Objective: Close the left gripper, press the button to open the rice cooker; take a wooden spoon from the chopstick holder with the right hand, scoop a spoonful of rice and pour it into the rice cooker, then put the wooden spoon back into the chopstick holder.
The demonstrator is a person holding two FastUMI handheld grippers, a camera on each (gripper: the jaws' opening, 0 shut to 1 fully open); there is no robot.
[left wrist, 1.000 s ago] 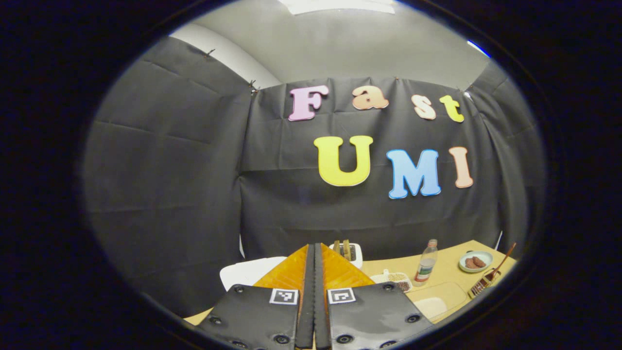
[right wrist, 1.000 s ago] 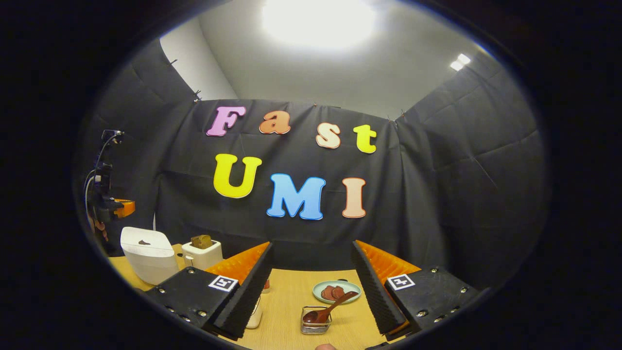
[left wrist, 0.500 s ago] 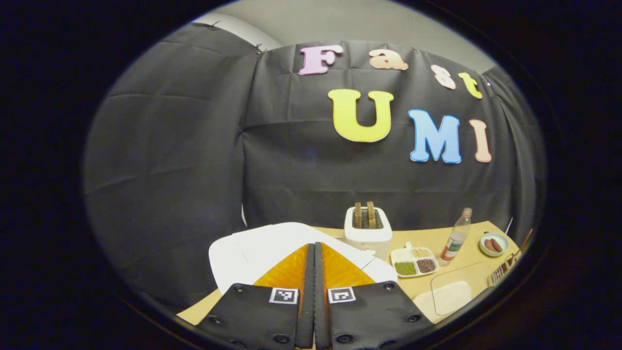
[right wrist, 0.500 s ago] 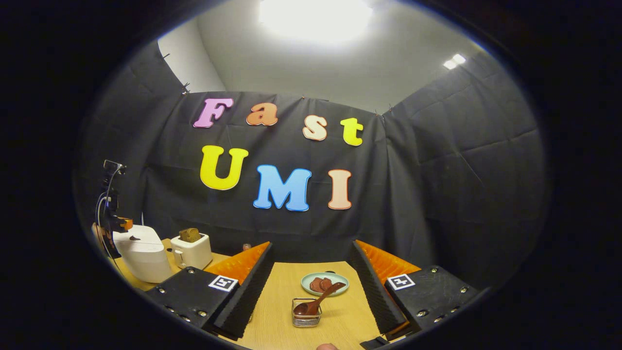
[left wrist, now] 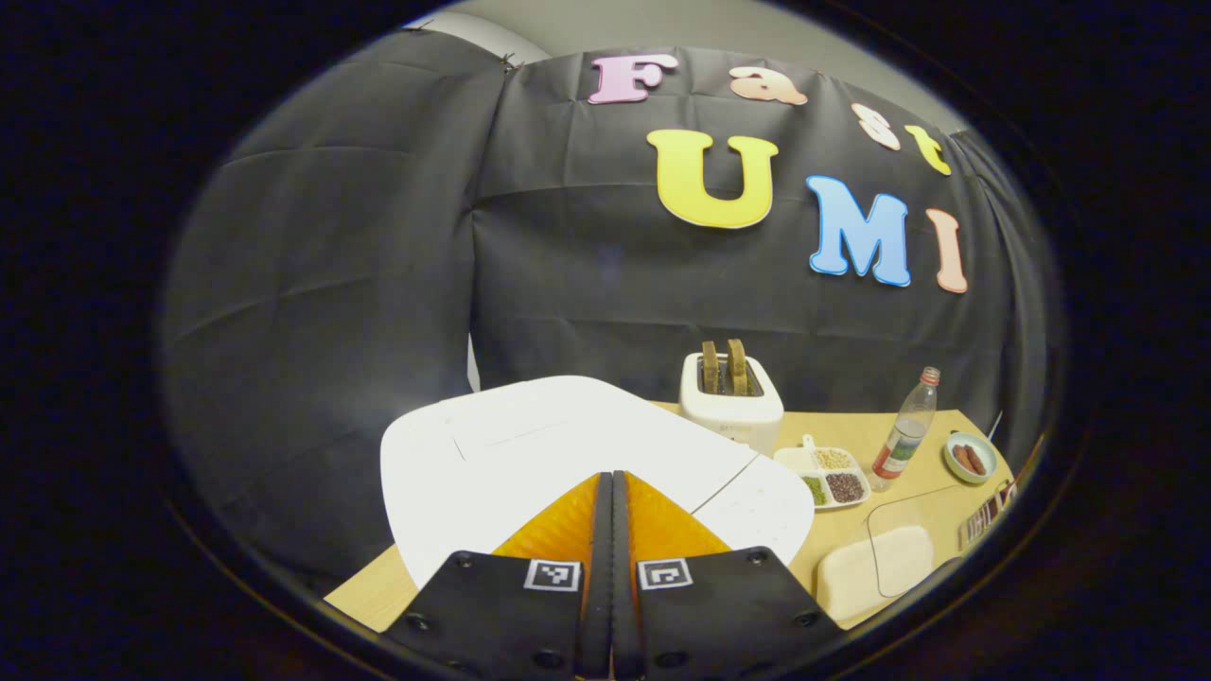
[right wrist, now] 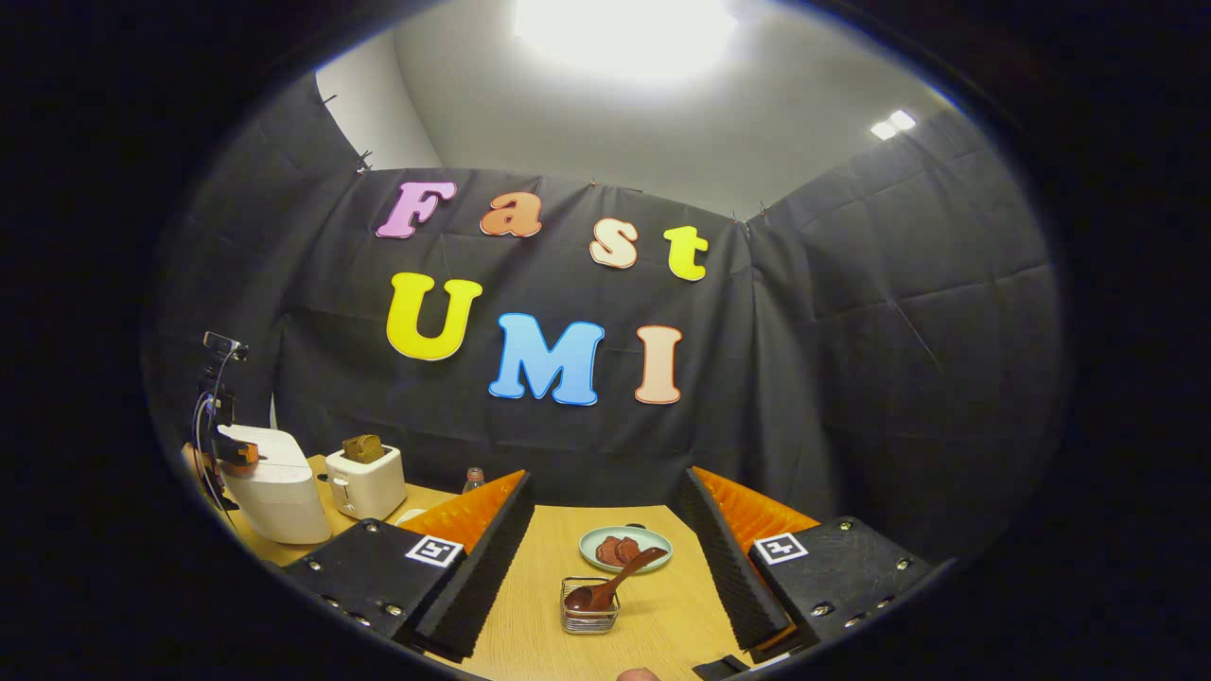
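- Orange-backed fingers of left gripper point(left wrist: 611, 482) pressed together, tips over white rice cooker point(left wrist: 530, 445) lid.
- Right gripper point(right wrist: 605, 497) spread wide; between its fingers, farther off, wire chopstick holder point(right wrist: 589, 617) with wooden spoon point(right wrist: 610, 584) leaning inside.
- Beyond, green plate point(right wrist: 625, 548) carrying brown pieces.

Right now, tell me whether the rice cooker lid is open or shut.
Shut. The rice cooker lid lies flat over the body, and the closed left gripper is just above it.
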